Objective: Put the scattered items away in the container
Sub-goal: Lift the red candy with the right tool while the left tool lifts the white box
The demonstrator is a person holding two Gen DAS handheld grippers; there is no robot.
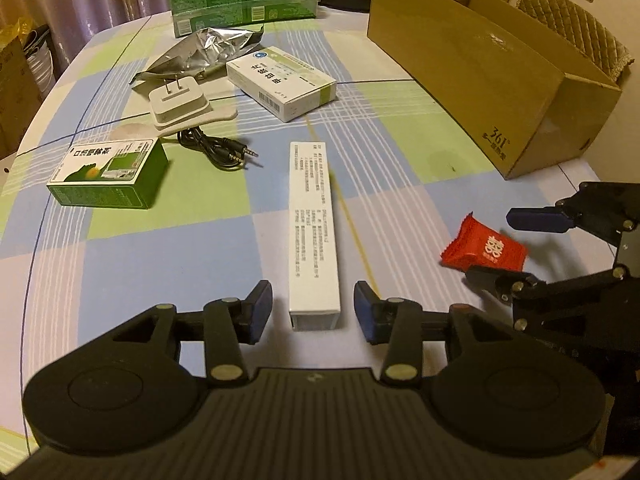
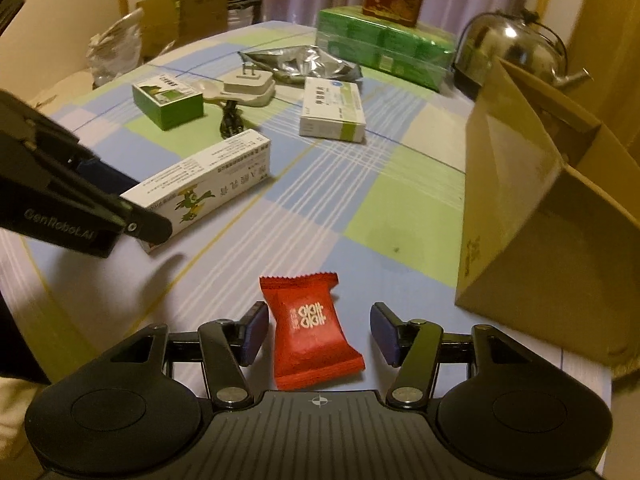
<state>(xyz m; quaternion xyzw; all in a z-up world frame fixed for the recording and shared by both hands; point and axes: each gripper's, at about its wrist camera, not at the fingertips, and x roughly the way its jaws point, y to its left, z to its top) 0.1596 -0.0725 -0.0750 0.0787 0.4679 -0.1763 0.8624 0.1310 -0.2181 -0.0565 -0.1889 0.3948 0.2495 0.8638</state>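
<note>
Between the two pads of the left claw (image 1: 313,312), which is spread wide and holds nothing, the near end of a long white box (image 1: 314,236) is framed; the box lies flat on the checked surface (image 1: 400,168) and runs straight away from the claw. Contact with either pad is not seen; a gap shows on both sides. Further ahead and to the left of that claw a green box (image 1: 108,174), a white plug adapter (image 1: 180,106) and a coiled black audio cable (image 1: 218,150) are laid close together, with a silver foil pouch (image 1: 208,50) and a white-and-green medicine box (image 1: 282,82) beyond them. Well ahead and to the right, the open cardboard box (image 1: 492,92) is stood, taken to be the container.

Between the pads of the right claw (image 2: 319,332), also wide open and empty, a red candy packet (image 2: 310,330) is lain flat on the surface; the left pad is just beside its edge, the right pad apart from it. The cardboard box is near, ahead and to the right of this claw.

Both claws are judged to be at the approach-and-straddle step, with nothing yet seen inside the container's visible part. For the next move, each claw would need to be lowered and closed squarely on its item, the long box gripped across its narrow width, the thin packet pinched low so it is not pushed away, then each item lifted and carried rightward over the box's rim.
</note>
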